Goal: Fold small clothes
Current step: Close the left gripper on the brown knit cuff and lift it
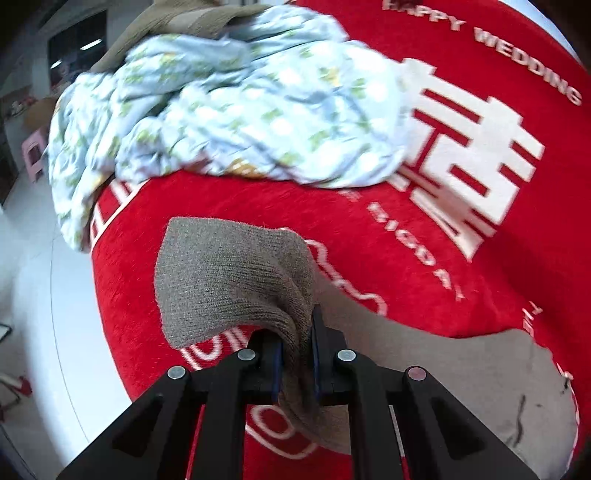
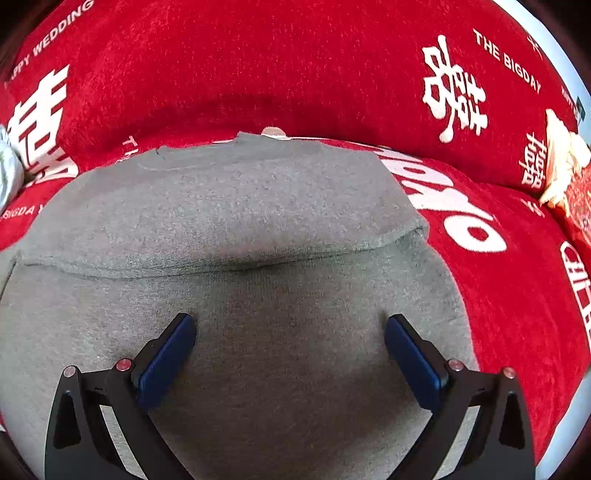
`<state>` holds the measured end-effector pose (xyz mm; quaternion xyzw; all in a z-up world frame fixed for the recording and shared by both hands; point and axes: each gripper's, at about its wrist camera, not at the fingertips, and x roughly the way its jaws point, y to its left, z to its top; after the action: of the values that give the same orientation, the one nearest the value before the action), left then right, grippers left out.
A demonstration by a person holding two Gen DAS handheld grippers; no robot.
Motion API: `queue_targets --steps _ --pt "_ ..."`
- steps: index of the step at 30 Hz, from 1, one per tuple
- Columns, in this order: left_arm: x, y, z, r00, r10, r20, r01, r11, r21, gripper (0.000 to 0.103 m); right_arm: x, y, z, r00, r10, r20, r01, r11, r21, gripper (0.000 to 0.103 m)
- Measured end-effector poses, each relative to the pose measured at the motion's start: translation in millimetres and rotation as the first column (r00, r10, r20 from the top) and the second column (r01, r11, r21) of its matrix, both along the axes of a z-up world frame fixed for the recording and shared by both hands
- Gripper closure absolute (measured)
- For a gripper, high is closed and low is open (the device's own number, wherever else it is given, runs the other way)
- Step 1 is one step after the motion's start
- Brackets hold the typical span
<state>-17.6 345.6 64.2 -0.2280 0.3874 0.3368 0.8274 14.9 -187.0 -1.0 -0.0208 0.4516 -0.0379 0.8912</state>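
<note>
I count two grippers, one per hand. Clothes: one grey knit top (image 2: 236, 206) under my hands, one pale blue printed garment (image 1: 236, 107) bunched in a heap further up the red cover (image 1: 424, 266), and one olive knit piece (image 1: 177, 18) behind that heap, mostly cut off by the top edge of the left view. One red cover with white wedding lettering lies under all of it. At the far right edge of the right view sits one cream-coloured crumpled thing (image 2: 561, 158); I cannot tell what it is.

The left gripper (image 1: 297, 354) is pinched narrow on a fold of the grey top, the cloth squeezed between both blue pads and draped up and over to the left of the tips, lifted clear of the cover. It points steeply down. The rest of the top trails off toward the lower right of that view, lying flat.

The right gripper (image 2: 290, 332) stands wide, nothing between its pads (image 2: 168, 356), and it also points steeply down, over the flat body of the grey top. From here the top lies spread on the cover, with one edge already folded across it as a band above my fingertips. Whether the fingertips touch the cloth I cannot tell.
</note>
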Motion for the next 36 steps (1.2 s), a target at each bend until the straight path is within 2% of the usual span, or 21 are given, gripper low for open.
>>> queue_targets --steps 4,10,14,22,36 --pt "11.6 -21.1 15.4 0.998 -0.056 0.010 0.056 0.998 0.014 0.090 -0.3 -2.8 -1.8 1.000 0.004 0.007 -0.004 1.000 0.022 0.001" --pt "35.3 -64.4 25.8 0.988 -0.156 0.000 0.156 0.988 -0.009 0.090 -0.6 -3.8 -2.8 1.000 0.010 0.014 -0.010 0.999 0.034 0.001" --pt "51.8 -110.2 28.9 0.969 -0.247 -0.015 0.247 0.969 -0.008 0.090 -1.5 -4.4 -3.0 1.000 0.013 0.022 -0.014 0.999 0.039 0.001" --pt "76.9 -186.5 31.1 0.929 -0.366 -0.053 0.367 0.930 -0.005 0.090 -3.1 -5.8 -3.0 0.999 0.020 0.033 -0.022 0.998 0.058 0.000" --pt "100.3 -297.9 33.3 0.860 -0.499 -0.107 0.503 0.864 0.015 0.090 -3.5 -8.7 -2.2 0.999 0.043 0.028 -0.046 0.995 0.088 0.000"
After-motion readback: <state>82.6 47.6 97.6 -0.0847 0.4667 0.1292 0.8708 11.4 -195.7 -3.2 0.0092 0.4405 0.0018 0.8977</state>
